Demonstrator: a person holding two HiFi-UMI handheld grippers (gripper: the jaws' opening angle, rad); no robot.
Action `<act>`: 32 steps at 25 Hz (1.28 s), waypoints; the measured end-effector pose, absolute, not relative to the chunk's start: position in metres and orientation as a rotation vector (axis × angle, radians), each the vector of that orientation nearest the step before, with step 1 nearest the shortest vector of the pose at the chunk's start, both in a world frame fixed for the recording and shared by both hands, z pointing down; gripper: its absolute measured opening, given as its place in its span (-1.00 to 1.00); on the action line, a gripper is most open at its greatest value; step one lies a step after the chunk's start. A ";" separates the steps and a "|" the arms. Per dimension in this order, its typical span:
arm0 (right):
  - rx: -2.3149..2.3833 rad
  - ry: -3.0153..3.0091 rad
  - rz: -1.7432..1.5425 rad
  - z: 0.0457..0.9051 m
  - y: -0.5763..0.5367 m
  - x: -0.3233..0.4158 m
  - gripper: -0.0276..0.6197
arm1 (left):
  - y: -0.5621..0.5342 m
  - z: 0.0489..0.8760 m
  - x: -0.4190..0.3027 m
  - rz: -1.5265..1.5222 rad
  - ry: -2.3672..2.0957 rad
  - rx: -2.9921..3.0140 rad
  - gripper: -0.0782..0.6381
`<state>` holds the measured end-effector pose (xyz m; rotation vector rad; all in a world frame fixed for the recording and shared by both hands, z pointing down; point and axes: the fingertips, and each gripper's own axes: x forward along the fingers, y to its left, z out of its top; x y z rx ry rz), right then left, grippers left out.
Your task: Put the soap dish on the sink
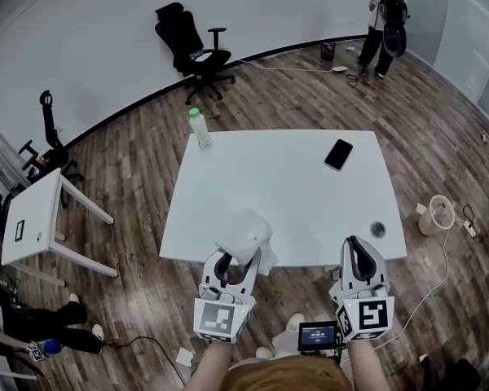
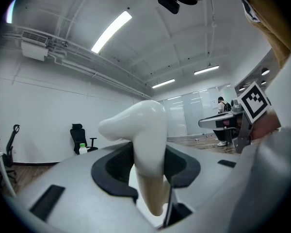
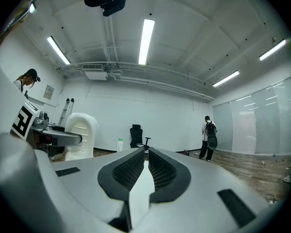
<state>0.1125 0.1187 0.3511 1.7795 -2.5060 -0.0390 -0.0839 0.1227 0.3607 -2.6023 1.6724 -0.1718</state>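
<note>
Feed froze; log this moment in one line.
left gripper: shut on soap dish | right gripper: shut, empty | soap dish: at table's near edge | sink: not in view

Bright, even light from ceiling strip lamps (image 3: 146, 38); strong fisheye warp w/ dark corners; close foreground slightly soft.

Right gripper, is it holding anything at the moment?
No, the right gripper has its jaws closed flat against each other in its own view, with nothing between them.
</note>
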 end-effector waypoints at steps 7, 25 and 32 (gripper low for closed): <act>1.742 -2.549 -0.040 0.349 0.073 0.127 -0.88 | 0.079 0.354 -0.063 -0.148 1.709 -2.579 -0.37; 1.796 -2.476 -0.021 0.355 -0.003 0.114 -0.88 | -0.008 0.367 -0.072 -0.169 1.628 -2.667 -0.37; 1.792 -2.470 -0.057 0.353 -0.032 0.088 -0.88 | -0.041 0.369 -0.092 -0.159 1.611 -2.690 -0.37</act>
